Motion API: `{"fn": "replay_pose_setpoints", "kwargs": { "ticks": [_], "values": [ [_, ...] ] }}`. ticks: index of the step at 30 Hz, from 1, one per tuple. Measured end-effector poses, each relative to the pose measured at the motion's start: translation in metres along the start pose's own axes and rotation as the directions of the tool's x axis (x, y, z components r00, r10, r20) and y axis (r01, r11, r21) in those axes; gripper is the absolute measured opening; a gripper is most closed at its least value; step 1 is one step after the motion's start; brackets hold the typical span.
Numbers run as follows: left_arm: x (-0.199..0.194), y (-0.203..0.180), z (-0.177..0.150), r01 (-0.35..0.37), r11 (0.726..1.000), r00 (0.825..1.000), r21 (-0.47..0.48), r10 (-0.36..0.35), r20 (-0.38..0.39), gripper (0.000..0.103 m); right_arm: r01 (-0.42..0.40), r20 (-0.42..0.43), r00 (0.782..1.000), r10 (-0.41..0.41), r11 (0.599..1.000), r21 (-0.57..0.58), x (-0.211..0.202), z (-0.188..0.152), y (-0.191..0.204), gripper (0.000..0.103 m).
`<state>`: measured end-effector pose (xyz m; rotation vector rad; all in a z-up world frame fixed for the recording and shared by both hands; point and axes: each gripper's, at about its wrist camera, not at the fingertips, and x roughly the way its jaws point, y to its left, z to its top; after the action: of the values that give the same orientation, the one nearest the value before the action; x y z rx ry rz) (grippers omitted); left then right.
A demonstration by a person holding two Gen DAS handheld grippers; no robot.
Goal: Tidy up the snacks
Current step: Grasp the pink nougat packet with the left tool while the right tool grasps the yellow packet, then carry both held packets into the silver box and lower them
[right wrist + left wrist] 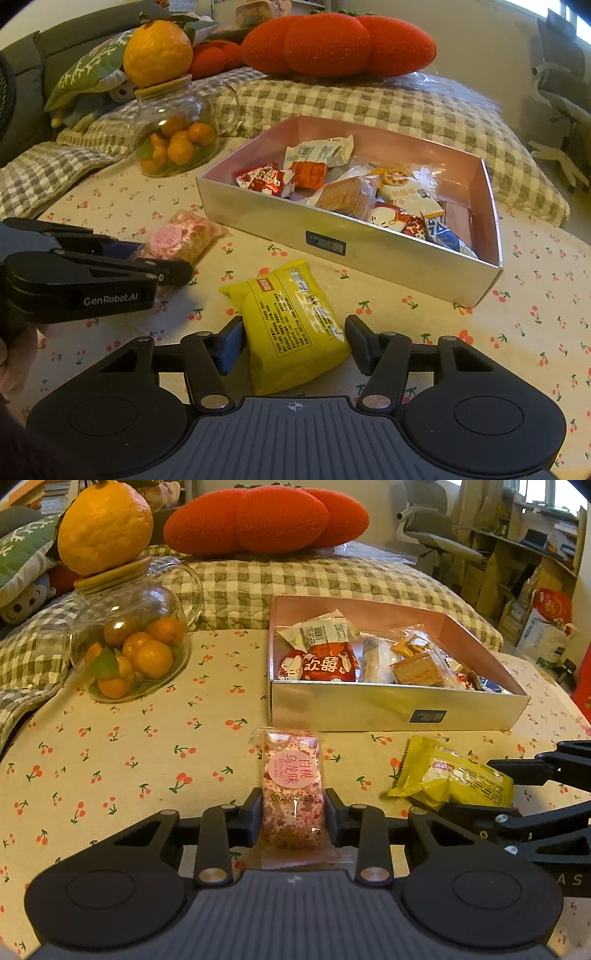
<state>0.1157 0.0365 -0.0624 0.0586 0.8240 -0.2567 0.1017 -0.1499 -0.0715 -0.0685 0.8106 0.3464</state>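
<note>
I've got the left gripper clamped on the pink snack and the right gripper nearly pinching the yellow packet; next, lift both into the far box.

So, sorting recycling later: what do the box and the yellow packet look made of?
Box: likely coated cardboard, silvery satin outside, pinkish inside; flat folded walls. Yellow packet: glossy plastic film, by its crinkles, sheen and serrated seal.
</note>
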Motion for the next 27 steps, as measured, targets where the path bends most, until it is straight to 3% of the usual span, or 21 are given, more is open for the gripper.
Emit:
{"fn": "replay_pose_setpoints", "kwargs": {
  "ticks": [27],
  "values": [
    [-0.02,-0.002,0.021,0.043,0.997,0.999,-0.061,-0.041,0.031,0.03,-0.002,0.061,0.998,-0.008,0.987,0.161,-0.028,0.021,-0.03,0.058]
  ]
}}
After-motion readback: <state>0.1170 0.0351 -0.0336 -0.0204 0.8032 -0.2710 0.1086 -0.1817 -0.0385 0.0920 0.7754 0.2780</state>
